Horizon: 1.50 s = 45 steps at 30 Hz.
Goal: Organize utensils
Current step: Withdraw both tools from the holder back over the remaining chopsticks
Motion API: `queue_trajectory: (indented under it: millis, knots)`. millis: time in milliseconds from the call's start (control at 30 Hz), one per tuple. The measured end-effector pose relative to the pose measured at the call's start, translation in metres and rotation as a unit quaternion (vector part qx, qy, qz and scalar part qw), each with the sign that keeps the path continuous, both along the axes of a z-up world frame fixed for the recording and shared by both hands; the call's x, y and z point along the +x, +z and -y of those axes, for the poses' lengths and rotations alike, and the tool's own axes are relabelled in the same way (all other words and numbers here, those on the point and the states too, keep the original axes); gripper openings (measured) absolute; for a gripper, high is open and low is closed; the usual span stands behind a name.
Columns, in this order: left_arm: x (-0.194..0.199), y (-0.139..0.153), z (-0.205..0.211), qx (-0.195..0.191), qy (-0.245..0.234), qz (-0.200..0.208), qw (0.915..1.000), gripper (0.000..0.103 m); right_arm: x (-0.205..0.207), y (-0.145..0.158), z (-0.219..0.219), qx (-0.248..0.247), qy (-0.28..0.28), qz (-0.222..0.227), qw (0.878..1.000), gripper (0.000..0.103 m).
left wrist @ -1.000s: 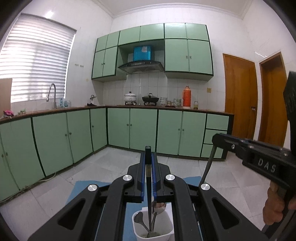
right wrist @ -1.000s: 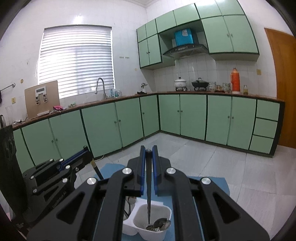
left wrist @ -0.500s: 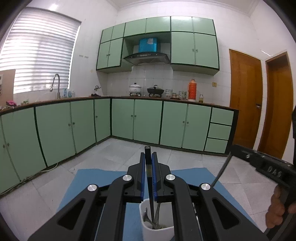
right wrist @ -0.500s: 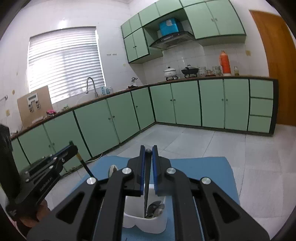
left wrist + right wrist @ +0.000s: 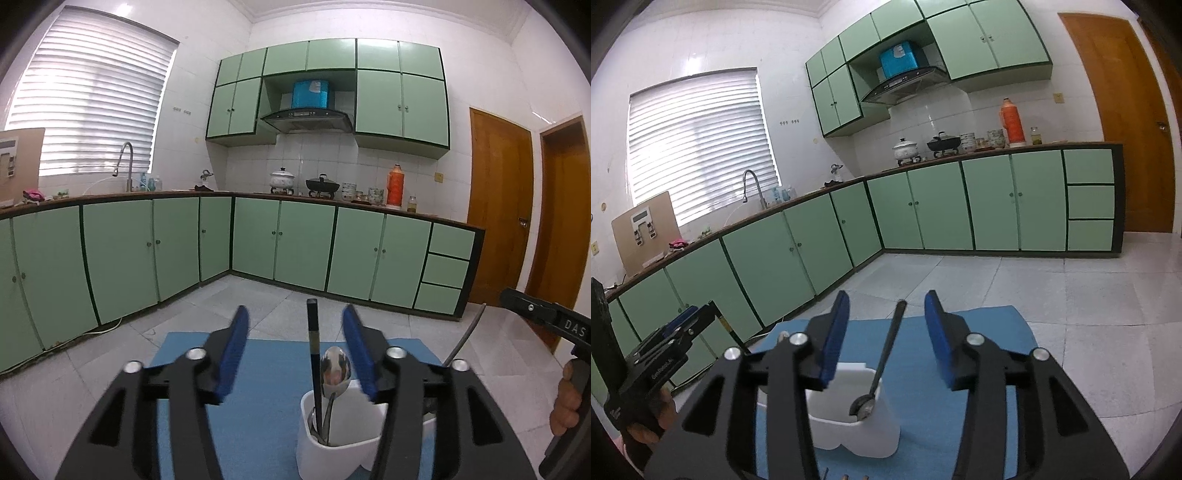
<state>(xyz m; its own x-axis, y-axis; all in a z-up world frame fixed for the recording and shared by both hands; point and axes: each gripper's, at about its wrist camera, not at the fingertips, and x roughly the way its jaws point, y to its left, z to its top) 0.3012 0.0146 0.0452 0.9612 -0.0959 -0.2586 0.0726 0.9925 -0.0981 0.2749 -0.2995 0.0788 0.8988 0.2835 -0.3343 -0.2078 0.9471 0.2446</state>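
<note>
Both tongs, left (image 5: 295,354) and right (image 5: 886,338), are standing open, having just released utensils into the white holder (image 5: 857,428), its base cut off.

White capital letters "DAS" stand on the side of the black plastic right gripper (image 5: 537,314), seen in the left wrist view. The black left gripper (image 5: 670,341) carries small pale lettering along its side, too blurred to read.
</note>
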Motion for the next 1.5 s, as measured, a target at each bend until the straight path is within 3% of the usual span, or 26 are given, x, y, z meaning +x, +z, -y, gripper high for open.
queue_trajectory:
  millis: [167, 400, 833, 1367, 1500]
  knots:
    - [-0.019, 0.004, -0.012, -0.011, 0.009, 0.012, 0.9998, 0.081, -0.023, -0.002, 0.01, -0.002, -0.008, 0.006, 1.0, 0.062]
    - [-0.068, -0.008, -0.018, -0.014, 0.006, 0.01, 0.9998, 0.093, -0.077, -0.028, 0.01, -0.016, -0.002, 0.002, 1.0, 0.088]
    - [-0.153, -0.08, -0.002, 0.022, -0.014, -0.067, 0.9974, 0.094, -0.165, -0.097, -0.018, -0.06, 0.012, -0.049, 0.997, 0.09]
    - [-0.235, -0.144, 0.0, 0.045, 0.002, -0.098, 0.9942, 0.094, -0.247, -0.161, -0.042, -0.071, -0.013, -0.064, 0.995, 0.089]
    - [-0.25, -0.156, -0.001, 0.051, 0.009, -0.099, 0.9937, 0.094, -0.262, -0.174, -0.048, -0.085, -0.034, -0.051, 0.995, 0.079]
